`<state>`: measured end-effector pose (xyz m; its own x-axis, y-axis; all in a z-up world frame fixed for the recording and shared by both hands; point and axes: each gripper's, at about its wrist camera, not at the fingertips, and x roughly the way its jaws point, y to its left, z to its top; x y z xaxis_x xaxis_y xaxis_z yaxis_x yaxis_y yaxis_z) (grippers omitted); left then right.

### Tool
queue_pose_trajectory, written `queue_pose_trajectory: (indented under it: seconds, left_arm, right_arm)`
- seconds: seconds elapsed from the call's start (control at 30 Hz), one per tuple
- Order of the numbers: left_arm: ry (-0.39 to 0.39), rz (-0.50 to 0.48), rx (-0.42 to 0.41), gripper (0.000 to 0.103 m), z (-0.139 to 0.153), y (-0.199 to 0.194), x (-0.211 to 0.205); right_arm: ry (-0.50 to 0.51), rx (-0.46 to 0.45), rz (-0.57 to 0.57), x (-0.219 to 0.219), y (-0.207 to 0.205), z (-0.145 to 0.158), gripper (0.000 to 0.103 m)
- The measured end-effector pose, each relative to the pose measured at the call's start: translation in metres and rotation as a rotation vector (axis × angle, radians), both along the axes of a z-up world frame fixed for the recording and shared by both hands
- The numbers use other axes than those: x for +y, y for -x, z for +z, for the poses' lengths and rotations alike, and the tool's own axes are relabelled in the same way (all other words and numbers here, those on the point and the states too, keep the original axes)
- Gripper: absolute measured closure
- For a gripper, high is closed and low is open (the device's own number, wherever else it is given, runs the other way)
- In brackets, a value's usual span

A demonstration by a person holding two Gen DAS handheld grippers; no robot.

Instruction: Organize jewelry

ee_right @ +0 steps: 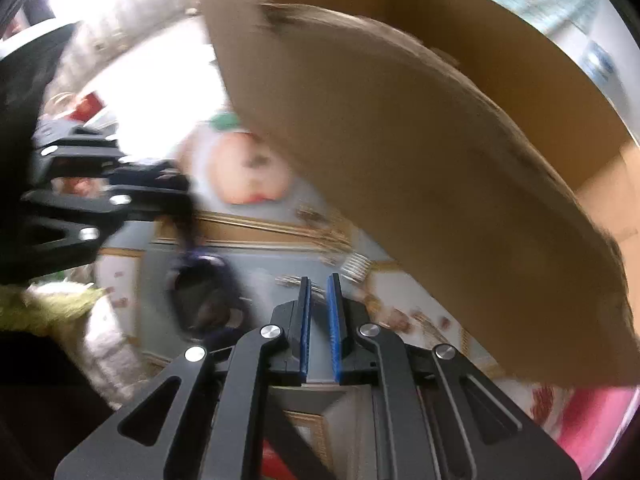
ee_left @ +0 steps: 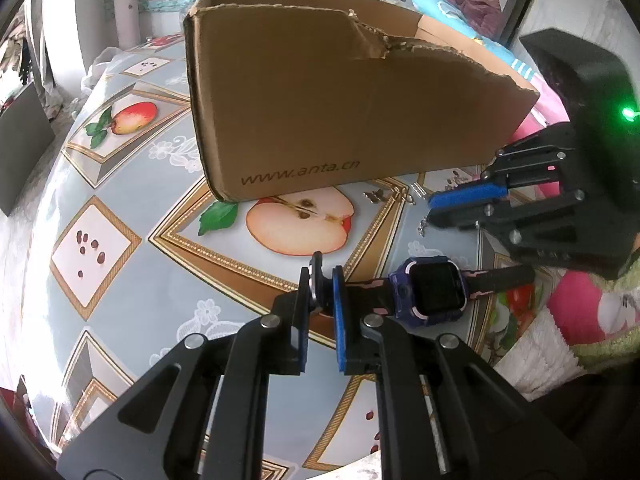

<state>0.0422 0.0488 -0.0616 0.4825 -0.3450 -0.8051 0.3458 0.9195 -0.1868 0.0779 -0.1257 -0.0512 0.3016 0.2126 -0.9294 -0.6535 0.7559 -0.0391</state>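
My left claw pinches one end of the watch strap between its blue pads; the jaws stand almost together with the strap's tip poking up between them. The watch itself, purple with a dark screen, lies just to the right of that claw, low over the tablecloth; its other strap runs off to the right toward a pink and green cloth at the table's edge.

My right claw is pressed nearly together, and nothing sits between its pads; in the left view it comes in from the right, tips pointing left, hanging above the table a little beyond the watch. Small silvery trinkets lie scattered on the cloth near those tips, beside a printed half apple; they are too small to tell apart.

A brown cardboard box stands on the far side of the table, open at the top, its near wall torn along the upper edge; it fills the far right of the right view, which is blurred. There the watch shows as a dark purple smear left of my right claw, with the left claw reaching in from the left above it.

A person sits far back in the room, well apart from the table.
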Motion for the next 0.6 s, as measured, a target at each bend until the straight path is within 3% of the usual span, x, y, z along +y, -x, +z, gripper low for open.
queue_pose_trajectory:
  seconds: [0.17, 0.23, 0.3, 0.4, 0.6]
  left_arm:
    - [0.004, 0.015, -0.003, 0.093, -0.001, 0.003, 0.001]
    - [0.007, 0.021, -0.003, 0.093, -0.001, 0.003, 0.0]
    - [0.01, 0.027, 0.0, 0.093, -0.001, 0.004, 0.001]
    - [0.006, 0.031, 0.001, 0.093, -0.001, 0.004, -0.001]
    - [-0.003, 0.041, -0.004, 0.093, 0.0, 0.005, -0.004]
  right_arm:
    - [-0.193, 0.025, -0.199, -0.048, 0.008, 0.027, 0.092]
    - [-0.255, 0.068, -0.288, -0.07, 0.018, 0.03, 0.086]
    - [-0.313, 0.138, -0.377, -0.093, 0.032, 0.024, 0.076]
    - [-0.35, 0.221, -0.464, -0.114, 0.053, 0.009, 0.068]
    - [-0.411, 0.272, -0.572, -0.122, 0.074, -0.016, 0.057]
